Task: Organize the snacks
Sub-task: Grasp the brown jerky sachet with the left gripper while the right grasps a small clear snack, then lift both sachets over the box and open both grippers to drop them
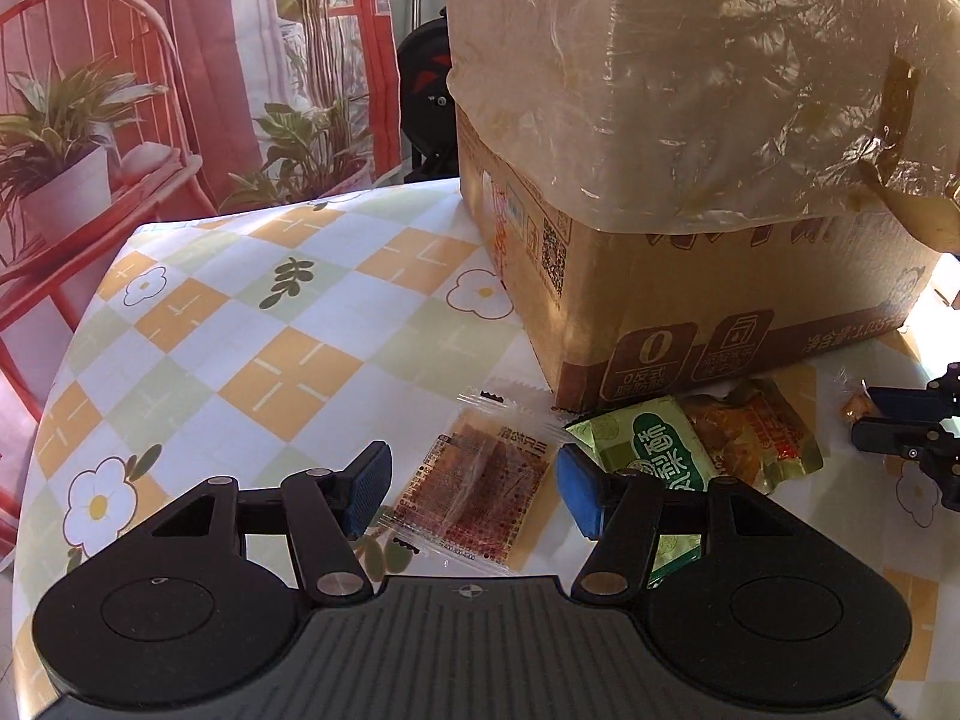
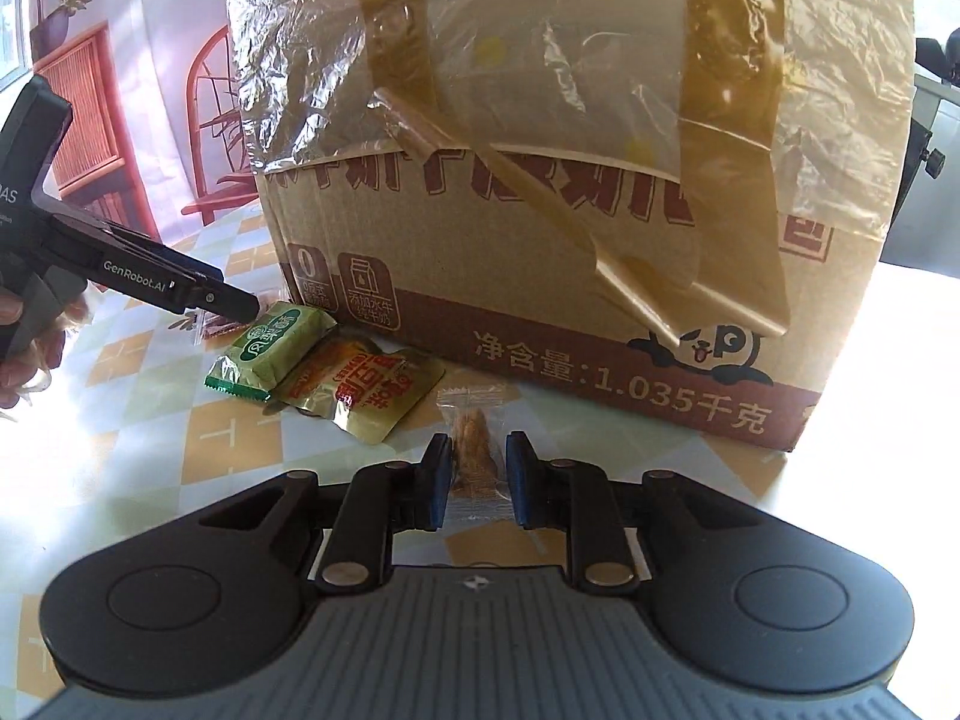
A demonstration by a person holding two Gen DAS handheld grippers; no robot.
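My left gripper (image 1: 474,486) is open, its fingers on either side of a clear packet with a brown-red snack (image 1: 480,480) lying flat on the table. A green packet (image 1: 654,450) and a gold-orange packet (image 1: 750,432) lie just right of it, by the cardboard box (image 1: 690,300). My right gripper (image 2: 477,477) is partly open around a small clear packet with a brown snack (image 2: 474,438), pads close to its sides but not clearly touching. The green packet (image 2: 270,351) and gold packet (image 2: 360,387) also show in the right wrist view.
The large cardboard box (image 2: 540,240), draped in plastic film and peeling tape, stands at the table's back. The checked flower tablecloth (image 1: 270,330) has its edge at the left. The left gripper's body (image 2: 150,282) reaches in from the left.
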